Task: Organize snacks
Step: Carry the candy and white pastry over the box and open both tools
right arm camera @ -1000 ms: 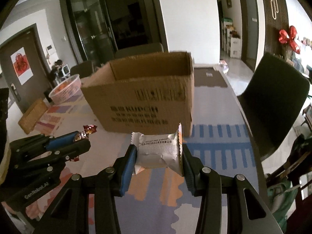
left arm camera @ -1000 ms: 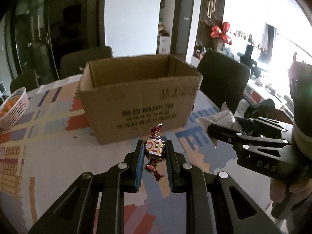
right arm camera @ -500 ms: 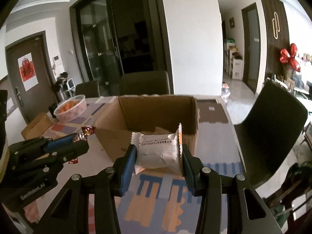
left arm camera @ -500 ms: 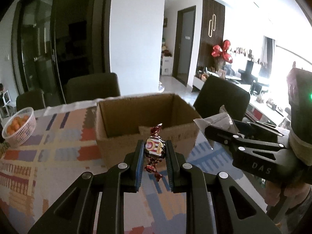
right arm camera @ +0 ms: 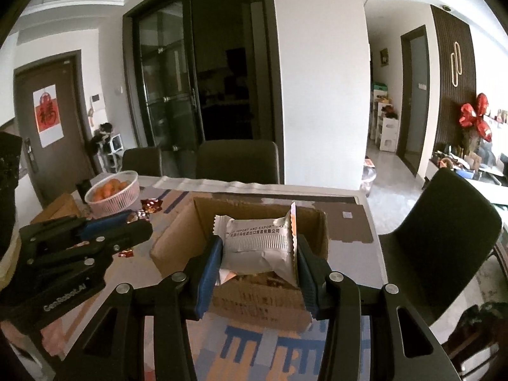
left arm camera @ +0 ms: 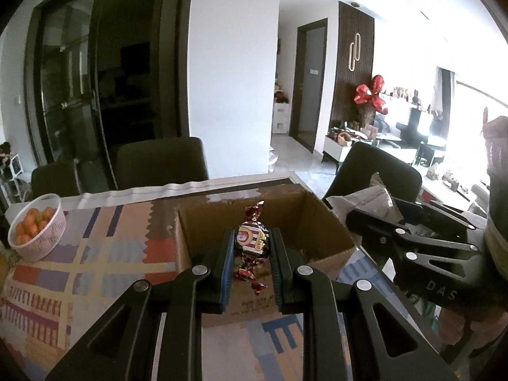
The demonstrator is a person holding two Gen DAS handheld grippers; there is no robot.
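A red-striped foil-wrapped candy (left arm camera: 251, 245) stands upright, pinched at its middle above the open cardboard box (left arm camera: 320, 222) — beside it a silver snack packet (right arm camera: 257, 247) — held level over the same box.

Open cardboard box (left arm camera: 320, 219) top unobstructed; basket (right arm camera: 114, 195) stands well aside.

table (right arm camera: 355, 219): patterned cloth | on it: cardboard box (right arm camera: 177, 241), basket of oranges (right arm camera: 112, 193), loose candies (right arm camera: 151, 204)
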